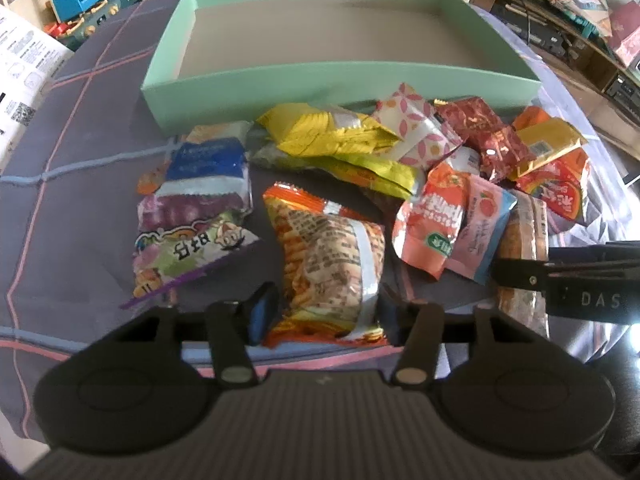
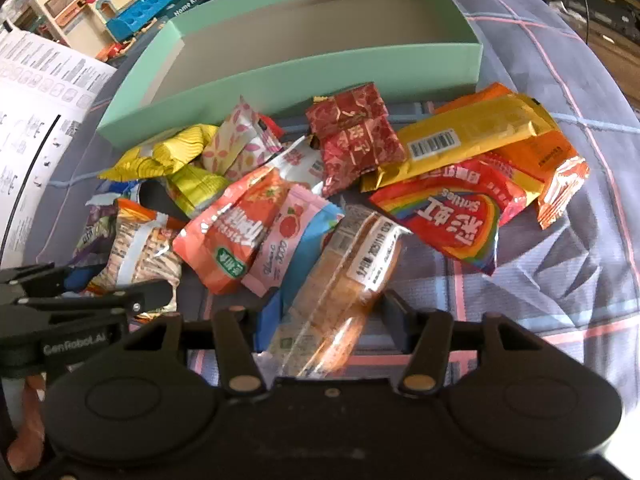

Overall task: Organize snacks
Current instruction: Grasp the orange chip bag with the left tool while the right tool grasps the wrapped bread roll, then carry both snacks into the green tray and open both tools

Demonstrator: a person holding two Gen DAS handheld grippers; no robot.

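**Two grippers, each clamped on a snack packet before the green box**

Two packets are gripped at the near edge of the snack pile, and the mint-green box (image 1: 336, 80) is the landmark for everything else. It sits on a checked grey-blue cloth (image 1: 80, 128), its brown floor bare of snacks.

Just in front of the box's near wall lies the pile. A yellow packet (image 1: 320, 132) and a pink flower-print packet (image 1: 416, 128) lie closest to the wall, with a dark red foil packet (image 2: 356, 136) beside them. Further from the box, on its left side, lies a blue and purple packet (image 1: 196, 208); on its right side, a long gold packet with a barcode (image 2: 468, 136) lies over a red rainbow candy bag (image 2: 456, 212).

The left gripper (image 1: 320, 312) is farthest from the box on that side, its fingers closed against both sides of an orange noodle-snack packet (image 1: 336, 264), whose near end is pinched between them.

The right gripper (image 2: 324, 316) holds a clear-wrapped bread roll (image 2: 344, 280) the same way, the blue-padded finger pressing one flank and the black finger the other. An orange packet with a green badge (image 2: 232, 232) and a pink packet (image 2: 284, 240) lie between the roll and the box.
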